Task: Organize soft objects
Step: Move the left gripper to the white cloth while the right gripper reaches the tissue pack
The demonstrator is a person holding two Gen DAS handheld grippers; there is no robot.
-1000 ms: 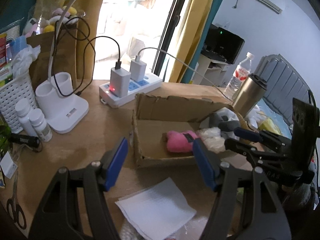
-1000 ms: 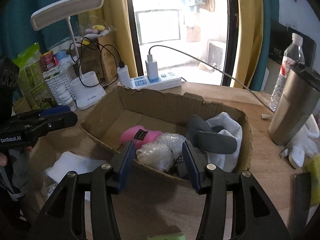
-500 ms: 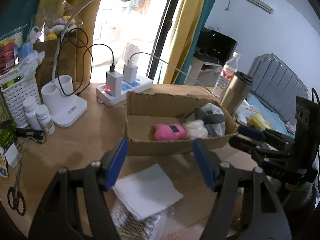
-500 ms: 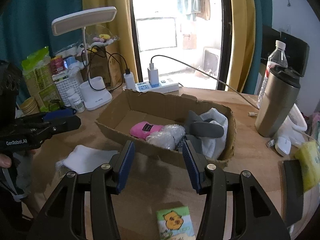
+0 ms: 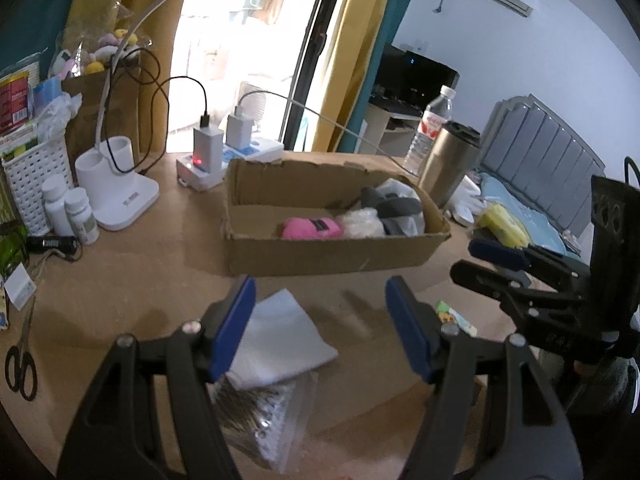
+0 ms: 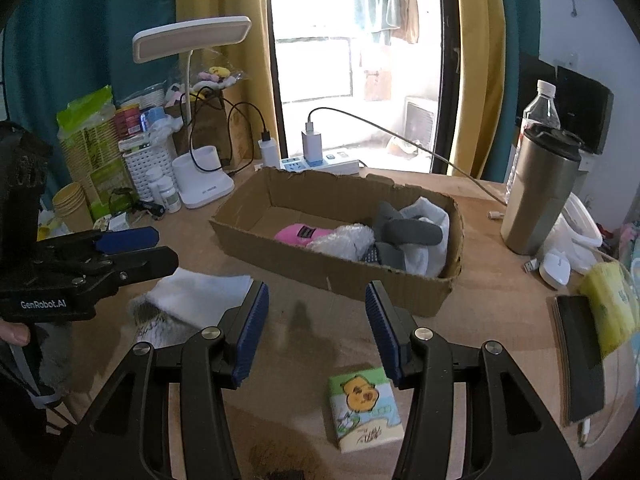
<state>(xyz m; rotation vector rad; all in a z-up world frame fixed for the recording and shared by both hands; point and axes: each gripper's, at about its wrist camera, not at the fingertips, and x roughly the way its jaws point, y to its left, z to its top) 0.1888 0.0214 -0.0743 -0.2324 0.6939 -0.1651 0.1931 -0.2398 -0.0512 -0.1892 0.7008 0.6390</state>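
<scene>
While both grippers hang empty, jaws apart | pink toy [image 6: 298,235] and socks [image 6: 408,232] are held in box [image 6: 340,276] mid-tabletop | white cloth [image 5: 280,336] at near edge judged next; left gripper [image 5: 320,320] must be lowered onto it.

Torn cardboard box [image 6: 332,268], seemingly brushed-steel tumbler [image 6: 536,196]

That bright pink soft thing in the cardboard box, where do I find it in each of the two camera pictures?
Left wrist view: pink soft toy sits just above centre, inside the cardboard box.
Right wrist view: it lies near mid-frame, left of the bubble wrap.
Shared landmark: the steel tumbler right of the box.
</scene>
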